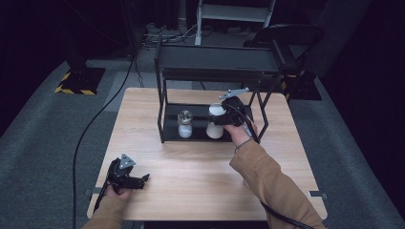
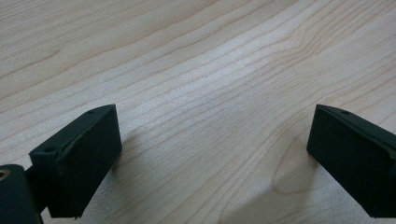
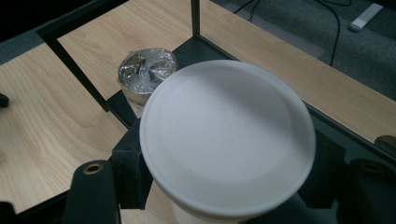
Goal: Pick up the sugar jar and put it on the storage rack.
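Right gripper [image 1: 220,119] clamped on white jar [image 1: 215,122], forearm outstretched toward black rack [image 1: 210,64].

The place is looking like a lab or recording studio rather than a home. A lone wooden table [image 1: 200,176] is standing on grey carpet [image 1: 43,143] against dark surroundings, black cables [image 1: 90,129] are trailing across the floor, and a stand base edged with yellow-and-black hazard tape [image 1: 79,81] is sitting beyond the table's far left corner. A bare black metal rack [image 1: 215,67] is occupying the table's far edge.
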A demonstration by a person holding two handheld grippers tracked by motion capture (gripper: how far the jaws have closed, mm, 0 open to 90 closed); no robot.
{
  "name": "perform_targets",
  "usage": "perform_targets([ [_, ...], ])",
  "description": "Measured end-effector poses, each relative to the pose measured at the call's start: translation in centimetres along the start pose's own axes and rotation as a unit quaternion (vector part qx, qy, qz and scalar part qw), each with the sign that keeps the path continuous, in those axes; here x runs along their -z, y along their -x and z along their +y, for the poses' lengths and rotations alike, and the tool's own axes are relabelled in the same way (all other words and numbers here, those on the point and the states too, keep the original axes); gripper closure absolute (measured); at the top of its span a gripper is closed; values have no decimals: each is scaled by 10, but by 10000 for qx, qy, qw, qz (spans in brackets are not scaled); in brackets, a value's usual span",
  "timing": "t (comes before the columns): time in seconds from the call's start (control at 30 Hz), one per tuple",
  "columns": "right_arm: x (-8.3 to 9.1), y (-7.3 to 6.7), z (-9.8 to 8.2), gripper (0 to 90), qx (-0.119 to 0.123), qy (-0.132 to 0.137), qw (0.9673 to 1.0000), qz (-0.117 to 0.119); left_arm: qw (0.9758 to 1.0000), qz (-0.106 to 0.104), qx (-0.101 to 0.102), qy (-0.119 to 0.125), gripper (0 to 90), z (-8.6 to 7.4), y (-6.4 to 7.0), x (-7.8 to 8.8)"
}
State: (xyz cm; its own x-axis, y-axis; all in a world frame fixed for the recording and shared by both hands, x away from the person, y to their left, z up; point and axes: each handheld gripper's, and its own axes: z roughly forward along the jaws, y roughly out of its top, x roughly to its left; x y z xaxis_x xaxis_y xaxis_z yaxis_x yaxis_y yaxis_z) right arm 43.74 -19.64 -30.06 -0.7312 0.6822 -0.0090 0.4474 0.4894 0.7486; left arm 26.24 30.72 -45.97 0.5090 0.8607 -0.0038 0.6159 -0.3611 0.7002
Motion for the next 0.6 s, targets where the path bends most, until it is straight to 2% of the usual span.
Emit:
perform_targets([
  [0.2, -15, -2, 2, 335, 36, -122, 9999, -105, 10000, -3, 1, 0, 26, 0, 0, 0],
  [0.37, -25, 0, -3, 334, -120, -143, 9998, -111, 10000, -3, -1, 1, 26, 0, 0, 0],
  [0.6, -36, 3, -6, 334, -362, -195, 9989, -235, 10000, -3, -1, 0, 26, 0, 0, 0],
])
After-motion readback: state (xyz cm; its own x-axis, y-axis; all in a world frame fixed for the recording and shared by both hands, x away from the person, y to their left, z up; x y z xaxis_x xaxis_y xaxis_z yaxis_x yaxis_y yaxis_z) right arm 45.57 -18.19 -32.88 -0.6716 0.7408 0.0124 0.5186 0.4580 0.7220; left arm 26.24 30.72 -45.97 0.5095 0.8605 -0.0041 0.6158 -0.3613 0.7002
